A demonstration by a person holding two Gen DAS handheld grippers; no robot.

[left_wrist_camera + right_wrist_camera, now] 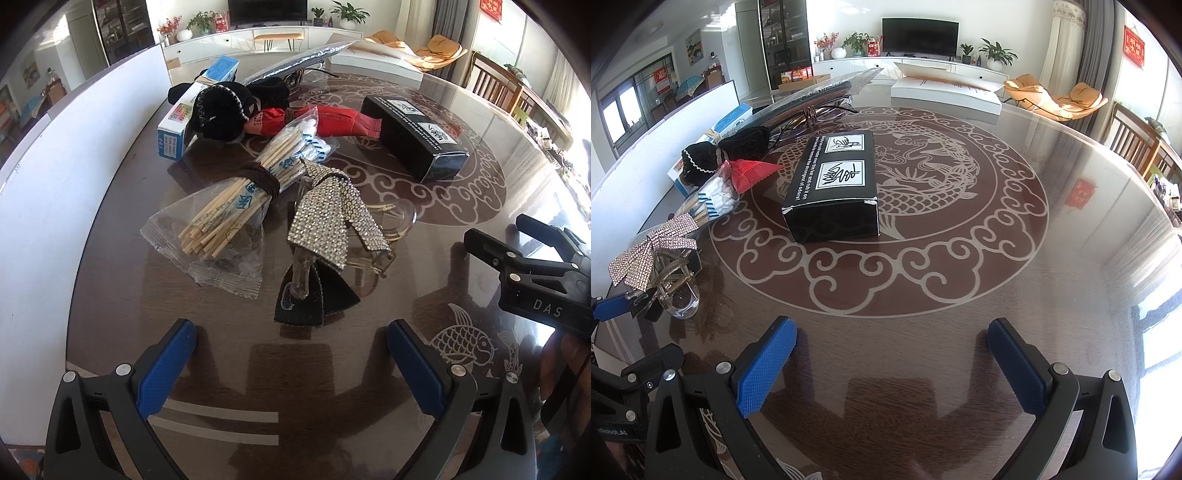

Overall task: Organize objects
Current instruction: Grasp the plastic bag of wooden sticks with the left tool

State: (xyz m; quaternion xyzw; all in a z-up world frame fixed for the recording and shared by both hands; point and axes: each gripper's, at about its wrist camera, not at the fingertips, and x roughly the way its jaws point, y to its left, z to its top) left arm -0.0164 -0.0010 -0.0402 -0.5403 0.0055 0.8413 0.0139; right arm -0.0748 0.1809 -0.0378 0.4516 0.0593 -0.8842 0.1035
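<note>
A rhinestone bow hair clip (328, 221) lies on the round glass table (461, 258), just ahead of my open, empty left gripper (291, 365). Left of it lies a bagged bundle of cotton swabs (229, 210). Behind are a red packet (332, 120), a black fuzzy item (221, 107), a blue-white box (192, 114) and a black box (413, 136). My right gripper (892, 365) is open and empty over bare table; the black box (834, 184) lies ahead of it and the bow clip (653, 258) at far left. The right gripper also shows at the right of the left wrist view (532, 258).
A white board (55, 177) stands along the table's left edge. A silver wrapped item (295, 62) and a flat white box (945, 96) lie at the far side. Wooden chairs (1137, 144) stand at the right.
</note>
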